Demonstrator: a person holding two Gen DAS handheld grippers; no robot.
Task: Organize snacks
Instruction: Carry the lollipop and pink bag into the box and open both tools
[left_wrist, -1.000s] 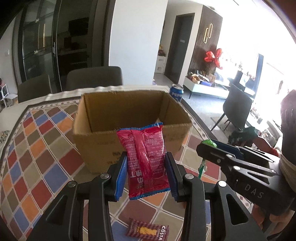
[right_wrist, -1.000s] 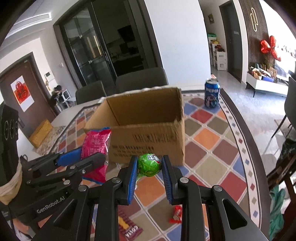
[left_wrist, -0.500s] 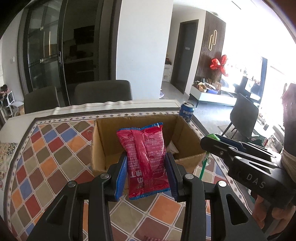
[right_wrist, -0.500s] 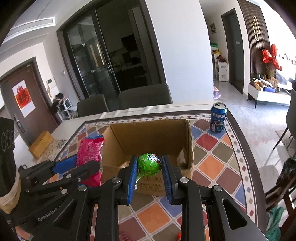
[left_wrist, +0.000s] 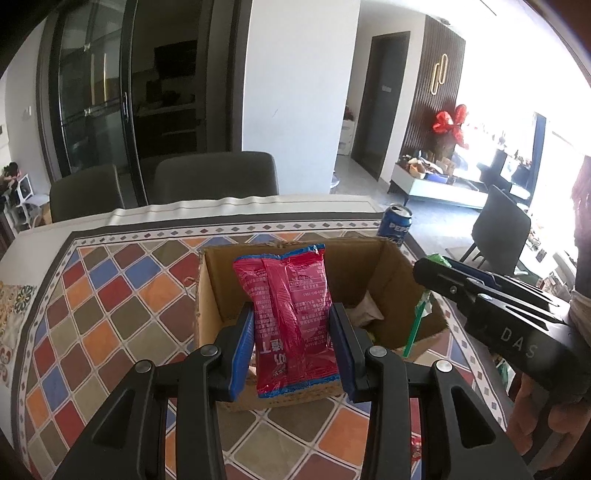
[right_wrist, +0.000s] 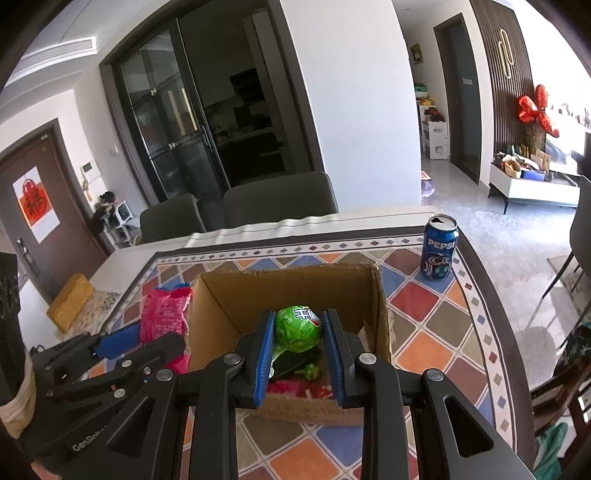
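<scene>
We have the left gripper (left_wrist: 291, 332) clamped on a red packet (left_wrist: 291, 317), held upright over the open box (left_wrist: 210, 295), and the right gripper (right_wrist: 299, 336) clamped on a green lollipop (right_wrist: 297, 328) above the same box, its stick hanging down. The box sits on the tiled table (right_wrist: 436, 343), with other snacks inside, a can (right_wrist: 439, 247) beyond it

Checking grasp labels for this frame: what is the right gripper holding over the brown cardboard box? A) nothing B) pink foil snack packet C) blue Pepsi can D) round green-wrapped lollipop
D: in the right wrist view the right gripper has its blue pads pressed on the round green-wrapped lollipop above the open brown cardboard box; the pink foil snack packet is in the left gripper, and the blue Pepsi can stands on the table.
</scene>
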